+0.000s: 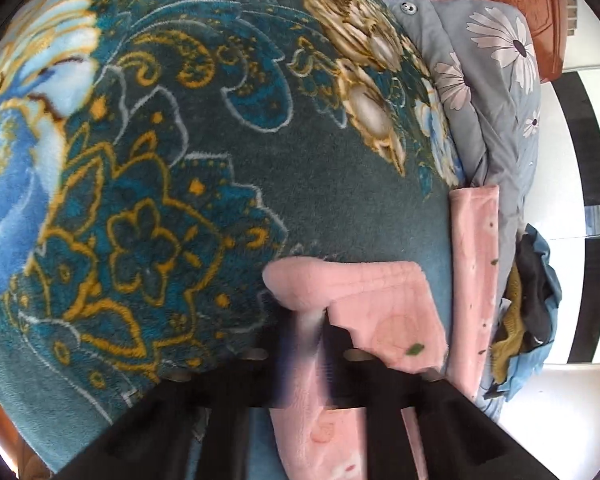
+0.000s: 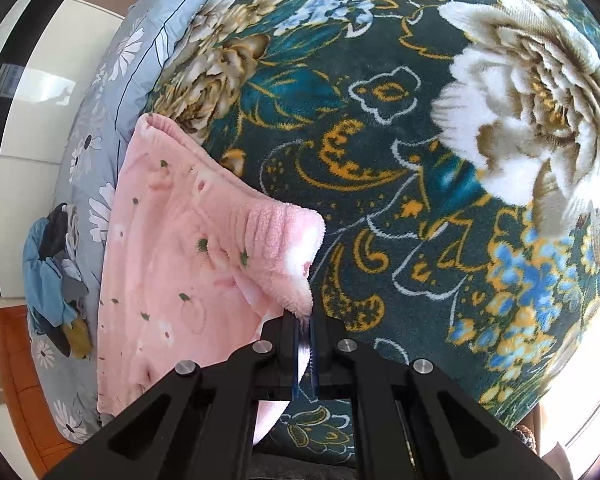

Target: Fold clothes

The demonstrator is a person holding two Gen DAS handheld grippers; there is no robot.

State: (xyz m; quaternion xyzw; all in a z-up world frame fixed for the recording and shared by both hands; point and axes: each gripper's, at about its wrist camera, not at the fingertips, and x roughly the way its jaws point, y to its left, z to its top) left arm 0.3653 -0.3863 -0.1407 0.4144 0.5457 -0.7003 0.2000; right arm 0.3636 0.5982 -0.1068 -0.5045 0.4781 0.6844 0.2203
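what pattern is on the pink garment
Small green leaves and pale flowers on the pink garment, clearest in the right wrist view.

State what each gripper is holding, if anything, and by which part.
Both hold the pink fleece garment. The right gripper pinches a ribbed, elastic-looking corner; the left gripper pinches a stitched edge near a corner. The garment lies on the floral blanket.

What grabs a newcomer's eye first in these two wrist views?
The teal floral fleece blanket fills both views, with a huge cream peony at the right view's upper right. Against it the pink fleece garment pops: it lies along the blanket's edge, and both the left gripper and right gripper are shut on its corners. Beside it, a small heap of blue and dark clothes sits on the grey daisy-print quilt.
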